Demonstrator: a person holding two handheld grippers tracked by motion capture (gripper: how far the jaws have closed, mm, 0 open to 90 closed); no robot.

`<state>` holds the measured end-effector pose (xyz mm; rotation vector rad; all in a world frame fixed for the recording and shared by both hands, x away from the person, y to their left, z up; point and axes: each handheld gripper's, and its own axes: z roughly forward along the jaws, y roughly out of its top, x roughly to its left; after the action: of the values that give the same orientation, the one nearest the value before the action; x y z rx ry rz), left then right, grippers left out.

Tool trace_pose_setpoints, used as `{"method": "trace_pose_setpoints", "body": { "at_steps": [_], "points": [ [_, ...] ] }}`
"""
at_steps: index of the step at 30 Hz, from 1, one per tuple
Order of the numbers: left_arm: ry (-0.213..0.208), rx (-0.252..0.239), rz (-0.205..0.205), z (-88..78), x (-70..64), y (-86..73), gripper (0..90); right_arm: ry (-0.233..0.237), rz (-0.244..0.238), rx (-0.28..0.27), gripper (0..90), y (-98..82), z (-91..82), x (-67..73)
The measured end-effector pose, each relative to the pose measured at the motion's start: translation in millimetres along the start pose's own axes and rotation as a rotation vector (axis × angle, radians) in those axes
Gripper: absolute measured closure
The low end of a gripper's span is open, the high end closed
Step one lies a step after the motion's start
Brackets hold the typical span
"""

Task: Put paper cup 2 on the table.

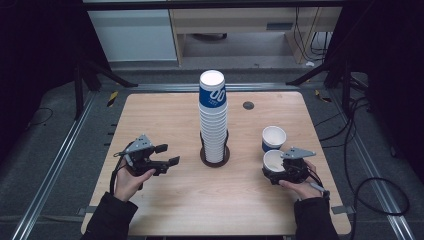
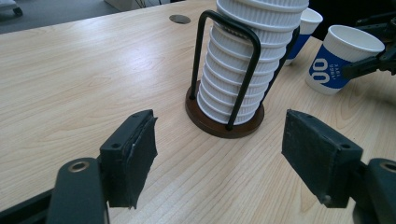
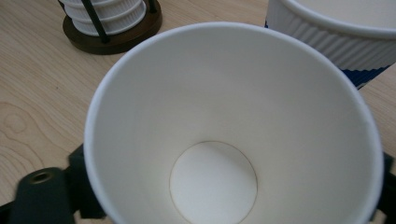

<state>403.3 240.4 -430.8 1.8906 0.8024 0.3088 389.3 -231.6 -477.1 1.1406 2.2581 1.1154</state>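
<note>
High view: two cups are off the tall stack (image 1: 213, 120). One cup (image 1: 273, 137) stands on the desk (image 1: 165, 200); my right claw (image 1: 280, 170) straddles the nearer cup (image 1: 274, 160), grip loosened; my left claw (image 1: 167, 155) waits half-open, empty.

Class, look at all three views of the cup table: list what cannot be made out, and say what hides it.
- Right gripper, right gripper view: whether its pads press the near cup; the cup wall covers them.
- Cup stack, left gripper view: its top is cut off by the upper edge.
- Far cup, right gripper view: its print is cut off by the edge.
- Stack's blue print, high view: too small to read.
</note>
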Motion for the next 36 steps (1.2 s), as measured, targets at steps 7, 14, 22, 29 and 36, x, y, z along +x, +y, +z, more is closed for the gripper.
{"method": "trace_pose_setpoints", "body": {
  "at_steps": [7, 14, 22, 29, 36],
  "points": [
    [0.009, -0.009, -0.002, -4.0, 2.1, 0.7, 25.2, -0.014, 0.042, -0.053, 5.9, -4.6, -15.4, -3.9],
    [0.018, 0.007, -0.006, -3.9, 4.2, -1.2, 24.5, -0.043, 0.062, -0.063, 4.2, -19.4, -31.8, -0.8],
    [0.020, 0.013, -0.004, -2.8, 4.3, -2.1, 24.6, -0.044, 0.070, -0.077, 4.2, -26.2, -37.6, 2.0],
    [0.026, 0.014, -0.004, -5.2, 5.4, -2.5, 24.5, -0.058, 0.070, -0.080, 2.2, -27.3, -43.5, 6.3],
    [0.039, 0.026, -0.007, -5.1, 7.4, -3.7, 24.1, -0.059, 0.095, -0.045, 1.6, -41.5, -48.8, 8.3]
  ]
}}
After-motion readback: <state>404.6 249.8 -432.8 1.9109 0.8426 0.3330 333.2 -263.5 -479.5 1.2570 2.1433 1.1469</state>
